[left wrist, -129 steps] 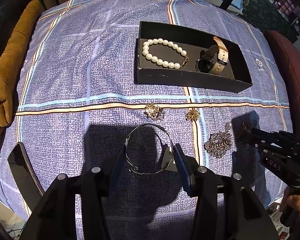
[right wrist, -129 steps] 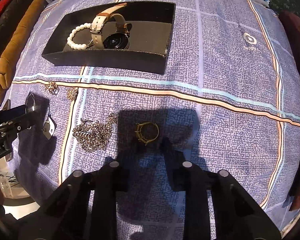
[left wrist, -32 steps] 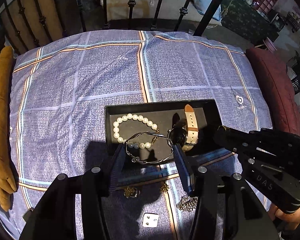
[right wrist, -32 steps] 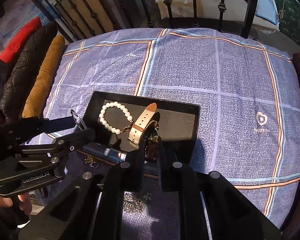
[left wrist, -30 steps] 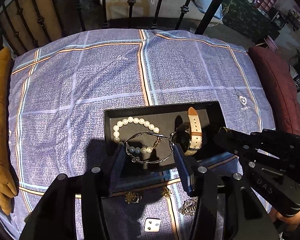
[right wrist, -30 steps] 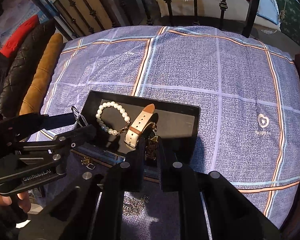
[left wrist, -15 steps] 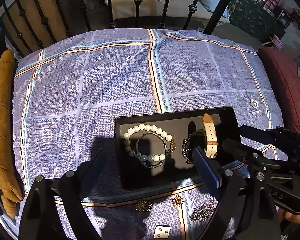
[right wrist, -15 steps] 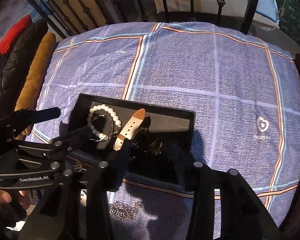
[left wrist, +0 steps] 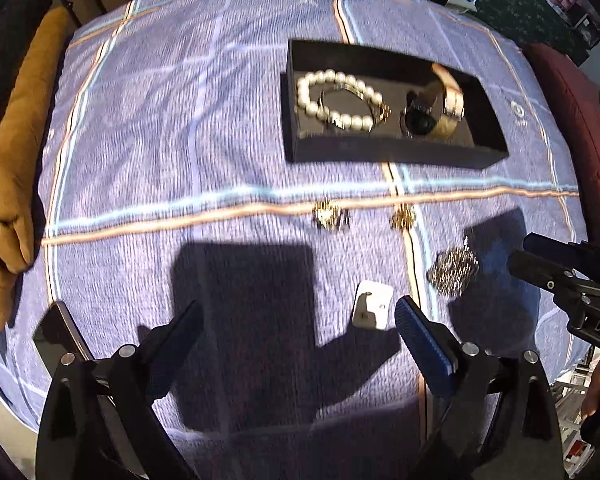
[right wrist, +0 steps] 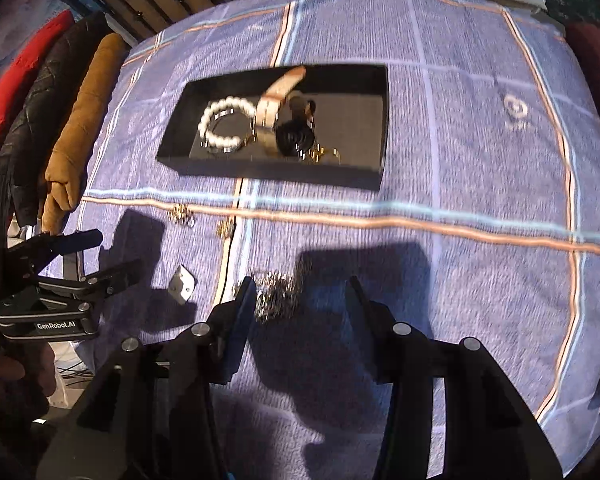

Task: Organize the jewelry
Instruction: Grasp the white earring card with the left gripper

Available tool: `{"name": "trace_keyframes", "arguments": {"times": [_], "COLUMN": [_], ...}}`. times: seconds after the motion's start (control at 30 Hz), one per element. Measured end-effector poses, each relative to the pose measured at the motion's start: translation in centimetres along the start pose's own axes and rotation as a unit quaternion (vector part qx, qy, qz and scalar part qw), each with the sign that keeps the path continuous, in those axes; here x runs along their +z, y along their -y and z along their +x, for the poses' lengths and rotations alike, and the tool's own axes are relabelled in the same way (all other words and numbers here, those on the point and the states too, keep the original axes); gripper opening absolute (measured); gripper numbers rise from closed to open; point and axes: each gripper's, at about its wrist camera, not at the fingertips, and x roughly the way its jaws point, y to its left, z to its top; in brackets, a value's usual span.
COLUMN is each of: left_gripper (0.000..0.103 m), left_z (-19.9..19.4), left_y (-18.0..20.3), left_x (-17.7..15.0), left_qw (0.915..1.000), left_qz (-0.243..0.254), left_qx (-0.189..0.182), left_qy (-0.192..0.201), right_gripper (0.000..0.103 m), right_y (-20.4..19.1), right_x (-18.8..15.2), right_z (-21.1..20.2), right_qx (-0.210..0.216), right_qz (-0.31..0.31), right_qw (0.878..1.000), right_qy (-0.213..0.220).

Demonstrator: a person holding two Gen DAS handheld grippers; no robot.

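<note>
A black tray (left wrist: 380, 156) (right wrist: 268, 170) holds a pearl bracelet (left wrist: 332, 98) (right wrist: 224, 124), a silver bangle, a beige-strap watch (left wrist: 436, 108) (right wrist: 280, 108) and a gold ring (right wrist: 324, 155). On the blue cloth lie two small gold pieces (left wrist: 330, 216) (left wrist: 403, 216), a chain (left wrist: 454, 266) (right wrist: 276, 292) and a white earring card (left wrist: 373, 306) (right wrist: 183, 282). My left gripper (left wrist: 296, 320) is open and empty, near the card. My right gripper (right wrist: 300, 296) is open and empty, straddling the chain.
A dark phone (left wrist: 58, 338) lies at the cloth's front left edge. Brown, black and red cushions (right wrist: 76, 120) line the left side; a maroon cushion (left wrist: 572, 120) the right. Metal railings stand behind the table.
Both grippers have pulled back from the tray toward the front of the cloth, both open. The bangle and the ring now lie in the tray.
</note>
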Motion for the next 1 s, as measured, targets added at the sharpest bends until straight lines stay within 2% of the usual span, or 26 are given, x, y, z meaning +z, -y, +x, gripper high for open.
{"name": "trace_keyframes", "arguments": {"times": [0.17, 0.3, 0.4, 0.5, 0.73, 0.87, 1.0], "left_gripper": [0.094, 0.094, 0.091, 0.083, 0.051, 0.031, 0.028], "left_z": [1.4, 2.8, 3.9, 4.1, 3.6, 2.9, 2.3], "left_y": [0.9, 2.8, 3.8, 3.7, 2.0, -0.5, -1.2], "left_x": [-1.0, -0.3, -0.1, -0.4, -1.2, -1.0, -1.2], "left_qw": [1.0000, 0.9994, 0.9994, 0.9992, 0.9992, 0.9994, 0.9993], "left_qz": [0.001, 0.014, 0.018, 0.017, 0.006, -0.013, -0.017], "left_qx": [0.004, 0.030, 0.029, 0.032, 0.027, 0.014, 0.011], "left_qy": [-0.006, 0.001, -0.002, 0.015, 0.029, 0.030, 0.033], "right_gripper": [0.047, 0.047, 0.048, 0.060, 0.060, 0.060, 0.060], "right_y": [0.1, 0.6, 1.0, 1.1, 0.5, -0.9, -2.3], "right_x": [-2.0, -2.2, -2.0, -1.5, -0.7, -0.2, 0.6], "right_z": [0.8, 0.6, 0.4, 0.2, 0.1, 0.6, 1.3], "right_qx": [0.000, -0.005, -0.007, -0.006, 0.001, 0.009, 0.015], "right_qz": [0.005, 0.010, 0.011, 0.014, 0.007, -0.016, -0.034], "right_qw": [1.000, 1.000, 1.000, 1.000, 1.000, 1.000, 0.999], "right_qy": [-0.017, -0.016, -0.013, -0.008, -0.002, 0.000, 0.003]}}
